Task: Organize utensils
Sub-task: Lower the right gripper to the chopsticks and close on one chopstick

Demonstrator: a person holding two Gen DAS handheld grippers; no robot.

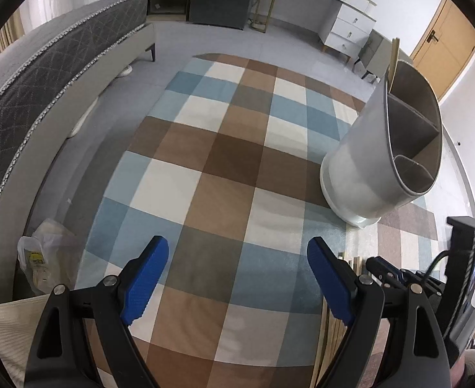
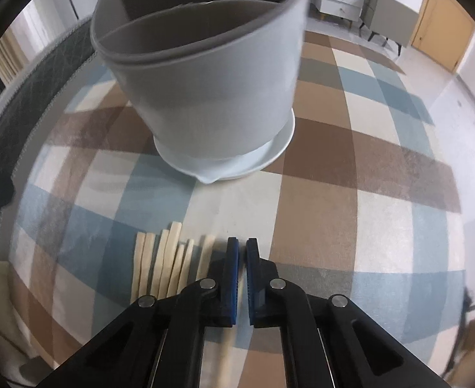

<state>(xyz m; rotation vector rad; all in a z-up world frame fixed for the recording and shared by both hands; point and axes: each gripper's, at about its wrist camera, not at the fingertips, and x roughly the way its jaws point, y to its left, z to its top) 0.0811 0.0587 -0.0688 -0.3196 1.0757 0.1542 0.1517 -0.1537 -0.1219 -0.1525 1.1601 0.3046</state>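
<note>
A white utensil holder (image 1: 366, 158) with grey inner dividers stands on the checked rug; one wooden stick (image 1: 393, 61) rises from its far compartment. The holder fills the top of the right wrist view (image 2: 211, 97). Several wooden chopsticks (image 2: 163, 262) lie side by side on the rug in front of it, and show low in the left wrist view (image 1: 334, 329). My right gripper (image 2: 241, 245) is nearly shut just right of the chopsticks; a pale stick seems to run between its jaws lower down, blurred. My left gripper (image 1: 237, 252) is wide open and empty above the rug.
A grey bed (image 1: 43, 74) runs along the left. A plastic bag (image 1: 47, 258) lies by the rug's left edge. A white dresser (image 1: 344, 22) and a wooden door (image 1: 444, 48) stand at the back. The checked rug (image 1: 224, 168) covers the floor.
</note>
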